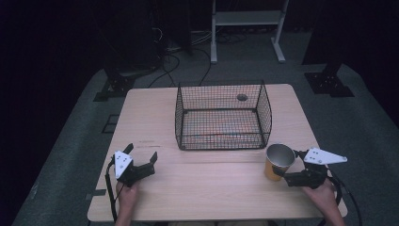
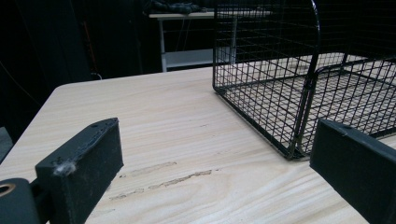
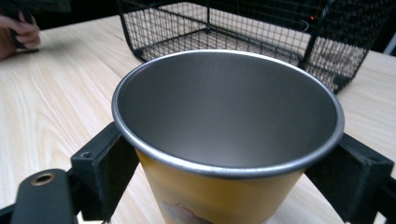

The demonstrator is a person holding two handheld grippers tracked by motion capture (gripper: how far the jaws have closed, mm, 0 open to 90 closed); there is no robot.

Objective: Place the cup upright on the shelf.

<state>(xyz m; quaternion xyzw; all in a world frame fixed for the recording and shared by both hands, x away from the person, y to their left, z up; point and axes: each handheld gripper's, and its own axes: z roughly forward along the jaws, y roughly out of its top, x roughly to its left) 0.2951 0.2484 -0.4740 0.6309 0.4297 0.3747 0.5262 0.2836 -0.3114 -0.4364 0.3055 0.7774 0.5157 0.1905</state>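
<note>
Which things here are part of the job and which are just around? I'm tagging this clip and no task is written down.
Likely in the job:
yellow cup, between the jaws of the right gripper
wire basket, empty
left gripper, open, holding nothing

Just around:
white shelf frame behind the table
floor cables

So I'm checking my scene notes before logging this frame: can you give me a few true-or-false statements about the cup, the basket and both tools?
1. The yellow cup sits between the right tool's jaws. True.
2. The cup lies inside the wire basket. False: it stands on the table, outside the basket's near right corner.
3. The left tool grips the basket. False: its jaws are apart, holding nothing.
4. The cup is upright, with nothing seen inside. True.
</note>
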